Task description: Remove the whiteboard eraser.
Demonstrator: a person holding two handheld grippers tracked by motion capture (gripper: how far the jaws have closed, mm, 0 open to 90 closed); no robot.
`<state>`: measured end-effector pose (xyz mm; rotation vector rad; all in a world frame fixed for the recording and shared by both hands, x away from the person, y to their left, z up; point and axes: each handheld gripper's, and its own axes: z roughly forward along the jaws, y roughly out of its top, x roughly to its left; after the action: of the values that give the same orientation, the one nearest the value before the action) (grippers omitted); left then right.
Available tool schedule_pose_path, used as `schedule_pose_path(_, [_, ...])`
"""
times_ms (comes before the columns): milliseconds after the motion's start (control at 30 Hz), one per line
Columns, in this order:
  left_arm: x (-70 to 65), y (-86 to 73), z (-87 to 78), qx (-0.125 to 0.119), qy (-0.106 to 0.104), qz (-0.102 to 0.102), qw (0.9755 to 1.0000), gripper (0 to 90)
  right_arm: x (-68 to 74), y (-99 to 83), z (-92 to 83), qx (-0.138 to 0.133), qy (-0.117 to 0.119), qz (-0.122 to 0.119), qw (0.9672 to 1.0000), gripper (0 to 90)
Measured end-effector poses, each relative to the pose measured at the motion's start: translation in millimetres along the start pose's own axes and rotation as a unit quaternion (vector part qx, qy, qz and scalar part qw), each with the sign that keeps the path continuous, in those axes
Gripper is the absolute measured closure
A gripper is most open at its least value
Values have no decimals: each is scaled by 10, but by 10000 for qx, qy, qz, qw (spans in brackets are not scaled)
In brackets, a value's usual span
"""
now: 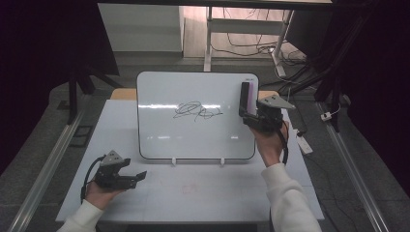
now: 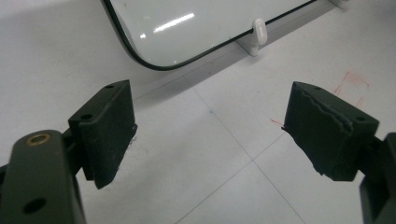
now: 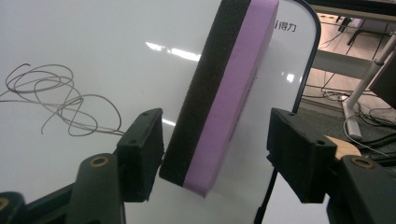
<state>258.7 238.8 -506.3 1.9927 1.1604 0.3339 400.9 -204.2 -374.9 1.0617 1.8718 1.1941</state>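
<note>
A white whiteboard [image 1: 193,140] stands on two small feet on the white table [image 1: 203,198], with a black scribble [image 1: 196,111] at its middle. An eraser [image 1: 245,99], black felt on one side and purple on the other, is upright in front of the board's right edge. My right gripper [image 1: 247,115] is raised around it. In the right gripper view the eraser [image 3: 229,88] sits between the jaws of the right gripper [image 3: 215,149]: one pad touches the felt side, a gap shows at the purple side. My left gripper [image 1: 135,168] rests on the table at the front left, open and empty [image 2: 208,126].
Faint red marks [image 1: 189,187] lie on the table in front of the board. A board foot [image 2: 257,35] stands just ahead of the left gripper. Behind the table are desk legs and loose cables [image 1: 251,46]; a power strip [image 1: 304,143] lies on the floor at right.
</note>
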Motion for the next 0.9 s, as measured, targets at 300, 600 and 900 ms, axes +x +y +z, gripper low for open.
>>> schedule_pose_path(300, [-8,-1,9,30,1,18,10000,175,57,27,40,75,-163,42,9998,453])
schedule_pose_path(600, [-6,-5,8,34,9,22,10000,174,130,42,63,102,-360,99,9993,574])
schedule_pose_path(900, [-4,-9,12,49,23,27,10000,174,96,34,15,-2,-399,139,9991,663])
